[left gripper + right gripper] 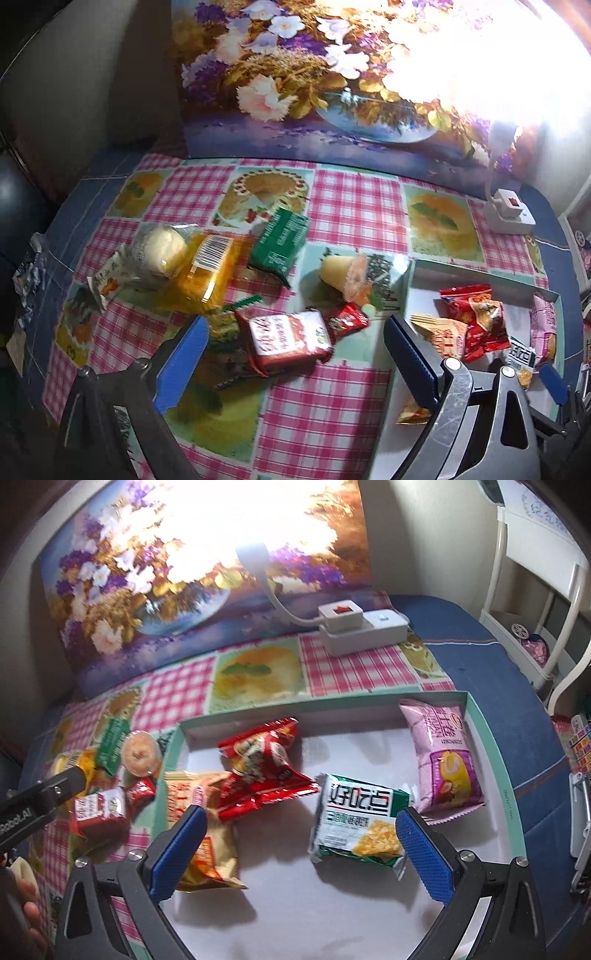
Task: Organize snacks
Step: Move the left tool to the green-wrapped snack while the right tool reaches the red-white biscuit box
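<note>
Grippers – left (pixel 295 354), right (pixel 301 849) – both agape, empty.

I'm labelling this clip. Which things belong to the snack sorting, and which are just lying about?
Job: box, pink packet, green cracker pack, red bag, red wafer pack, green packet, jelly cup.

Lying about: power strip, flower picture.

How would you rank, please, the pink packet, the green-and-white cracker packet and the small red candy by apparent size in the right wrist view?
1. Pink packet and green-and-white cracker packet: they look about alike, and the cracker packet lies nearer the camera, so I leave them unranked.
2. Small red candy: clearly smallest.
</note>
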Demonstrator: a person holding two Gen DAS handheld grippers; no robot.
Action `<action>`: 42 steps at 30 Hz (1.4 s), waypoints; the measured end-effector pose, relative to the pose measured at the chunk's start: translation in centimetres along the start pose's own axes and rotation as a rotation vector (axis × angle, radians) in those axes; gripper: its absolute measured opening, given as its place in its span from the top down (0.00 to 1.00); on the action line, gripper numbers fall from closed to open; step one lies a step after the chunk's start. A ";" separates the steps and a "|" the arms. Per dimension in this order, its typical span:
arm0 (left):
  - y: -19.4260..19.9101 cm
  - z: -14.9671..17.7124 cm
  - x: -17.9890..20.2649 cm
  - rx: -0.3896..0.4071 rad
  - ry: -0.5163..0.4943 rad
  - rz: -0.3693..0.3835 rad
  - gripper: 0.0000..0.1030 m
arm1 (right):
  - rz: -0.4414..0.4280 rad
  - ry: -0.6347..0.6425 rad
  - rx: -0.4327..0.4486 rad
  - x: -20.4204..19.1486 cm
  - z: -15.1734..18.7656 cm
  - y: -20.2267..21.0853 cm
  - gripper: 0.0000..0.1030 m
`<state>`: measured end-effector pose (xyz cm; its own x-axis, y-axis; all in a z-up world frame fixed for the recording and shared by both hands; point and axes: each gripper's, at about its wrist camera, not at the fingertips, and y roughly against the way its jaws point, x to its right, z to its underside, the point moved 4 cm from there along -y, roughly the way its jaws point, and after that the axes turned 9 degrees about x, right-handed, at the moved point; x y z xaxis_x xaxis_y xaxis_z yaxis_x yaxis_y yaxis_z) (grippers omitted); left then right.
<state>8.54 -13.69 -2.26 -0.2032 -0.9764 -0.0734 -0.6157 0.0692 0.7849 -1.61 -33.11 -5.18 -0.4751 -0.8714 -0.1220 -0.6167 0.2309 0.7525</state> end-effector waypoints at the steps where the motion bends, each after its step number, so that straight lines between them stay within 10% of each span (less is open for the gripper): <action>1: 0.1 -0.1 -0.4 0.004 -0.002 -0.009 0.07 | -0.008 0.001 0.013 -0.2 -0.1 0.2 0.00; 18: 1.1 -1.0 -11.5 0.004 0.118 -0.115 0.07 | -0.126 0.010 0.116 -5.6 -1.7 2.8 0.00; 42: -5.1 3.0 -17.7 -0.189 0.392 -0.087 0.07 | -0.317 0.237 -0.097 -19.7 2.6 -3.3 0.00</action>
<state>13.02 3.89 -6.77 0.1701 -0.9832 0.0663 -0.4606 -0.0198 0.8874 8.15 -15.62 -6.93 -0.1056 -0.9712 -0.2137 -0.6422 -0.0975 0.7603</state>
